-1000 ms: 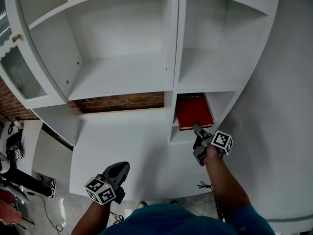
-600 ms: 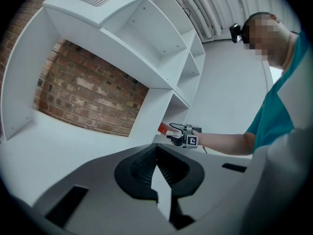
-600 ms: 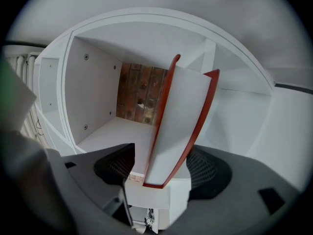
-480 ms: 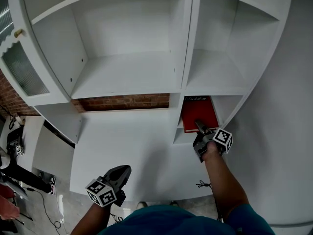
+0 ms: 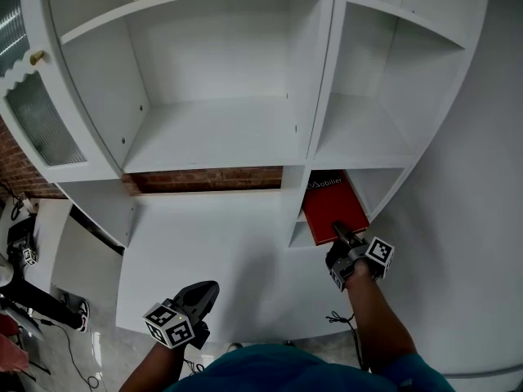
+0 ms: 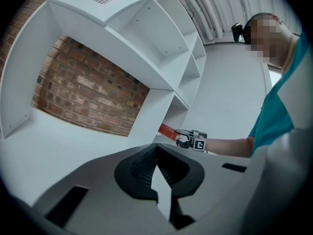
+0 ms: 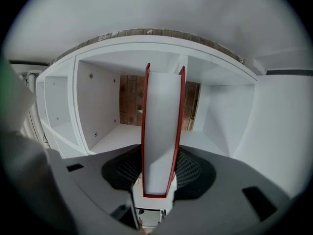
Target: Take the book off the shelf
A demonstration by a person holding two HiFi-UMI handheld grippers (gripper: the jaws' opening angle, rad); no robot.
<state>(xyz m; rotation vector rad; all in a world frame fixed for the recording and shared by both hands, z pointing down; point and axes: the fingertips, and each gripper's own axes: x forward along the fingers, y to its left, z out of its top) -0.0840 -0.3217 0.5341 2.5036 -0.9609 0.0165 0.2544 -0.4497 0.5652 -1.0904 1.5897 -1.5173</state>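
Right claw [image 5: 337, 233], just closing on book [image 5: 331, 202], hides edge.

The red book [image 5: 331, 205] juts, cover up, from the low right shelf compartment [image 5: 369, 184].

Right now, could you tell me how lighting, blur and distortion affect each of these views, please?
Head view: dim, even light, no glare; the shelf lines bow outward and the book is clear. Left gripper view: heavy fisheye, black corners, a mosaic patch. Right gripper view: shelf bent into an arc, left edge smeared, book edge sharp.
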